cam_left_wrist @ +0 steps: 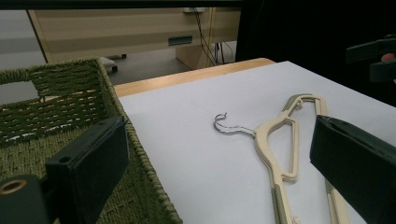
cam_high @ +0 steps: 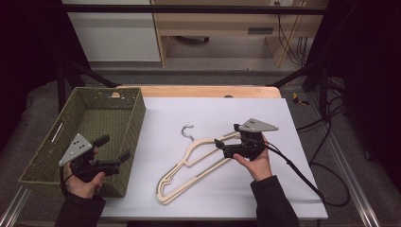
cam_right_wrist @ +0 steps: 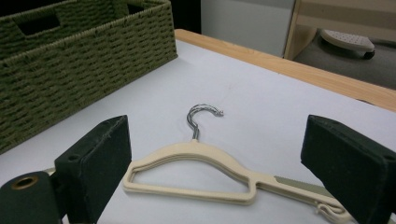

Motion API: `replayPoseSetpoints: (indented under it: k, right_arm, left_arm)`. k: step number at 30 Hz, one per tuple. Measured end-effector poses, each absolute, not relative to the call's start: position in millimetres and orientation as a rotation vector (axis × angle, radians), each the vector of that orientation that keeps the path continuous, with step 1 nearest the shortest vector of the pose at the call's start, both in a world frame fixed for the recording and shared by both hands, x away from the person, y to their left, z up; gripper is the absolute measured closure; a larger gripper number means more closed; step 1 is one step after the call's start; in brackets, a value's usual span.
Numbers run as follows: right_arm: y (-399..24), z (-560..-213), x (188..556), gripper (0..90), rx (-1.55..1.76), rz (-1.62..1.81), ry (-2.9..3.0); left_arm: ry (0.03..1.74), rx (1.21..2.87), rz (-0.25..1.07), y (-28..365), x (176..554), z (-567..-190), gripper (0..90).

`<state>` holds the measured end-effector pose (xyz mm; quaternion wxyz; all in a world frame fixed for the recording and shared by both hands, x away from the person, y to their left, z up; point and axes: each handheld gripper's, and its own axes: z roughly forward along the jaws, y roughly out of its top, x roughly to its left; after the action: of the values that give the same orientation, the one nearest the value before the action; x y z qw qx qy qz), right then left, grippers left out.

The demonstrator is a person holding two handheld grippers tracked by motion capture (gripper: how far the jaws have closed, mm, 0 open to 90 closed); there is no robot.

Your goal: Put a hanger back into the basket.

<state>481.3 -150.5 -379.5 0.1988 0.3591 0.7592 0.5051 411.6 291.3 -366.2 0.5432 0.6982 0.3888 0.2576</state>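
Laboratory recording station: black frame rails [cam_high: 189, 8] at 12 o'clock, loose cables [cam_high: 326, 123] at 3 o'clock, plain workbench furniture [cam_high: 222, 28] behind.

open mat [cam_high: 227, 113] beyond the hanger [cam_high: 198, 163] — basket [cam_high: 135, 118] walls off left

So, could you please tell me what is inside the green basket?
The basket looks empty: the high view shows bare woven floor inside. Its near corner is covered by the left claw and hand, so that part cannot be checked. The hanger lies outside, on the table.
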Motion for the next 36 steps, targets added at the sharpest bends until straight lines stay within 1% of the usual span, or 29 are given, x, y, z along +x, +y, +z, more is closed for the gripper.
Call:
replayPoseSetpoints:
  k: [13, 23, 26, 27, 29, 30, 33, 35, 36]
  right_arm:
    - [-114, -391, 516, 10.8, 1.008, 1.338, 2.181]
    - [-96, -402, 541, 13.3, 1.030, 1.277, 2.210]
    - [-89, -407, 547, 16.0, 1.040, 1.259, 2.231]
    - [-85, -411, 550, 19.0, 1.054, 1.248, 2.236]
    - [-83, -414, 552, 20.0, 1.052, 1.237, 2.242]
    - [-79, -418, 555, 22.5, 1.062, 1.218, 2.260]
    - [-74, -423, 558, 24.7, 1.064, 1.202, 2.271]
    - [-69, -427, 560, 28.5, 1.056, 1.189, 2.290]
    - [-66, -431, 563, 32.2, 1.071, 1.180, 2.313]
  left_arm:
    - [0.925, 1.653, 0.615, 293, 412, -365, 4.8]
    - [0.933, 1.643, 0.615, 296, 412, -366, 4.8]
    - [0.931, 1.644, 0.618, 297, 412, -365, 4.8]
    - [0.931, 1.643, 0.618, 297, 412, -365, 4.8]
    - [0.931, 1.645, 0.616, 297, 412, -365, 4.8]
    - [0.931, 1.646, 0.618, 297, 412, -365, 4.8]
    - [0.930, 1.645, 0.617, 297, 412, -365, 4.8]
    - [0.929, 1.645, 0.617, 297, 412, -365, 4.8]
    - [0.928, 1.645, 0.617, 296, 412, -365, 4.8]
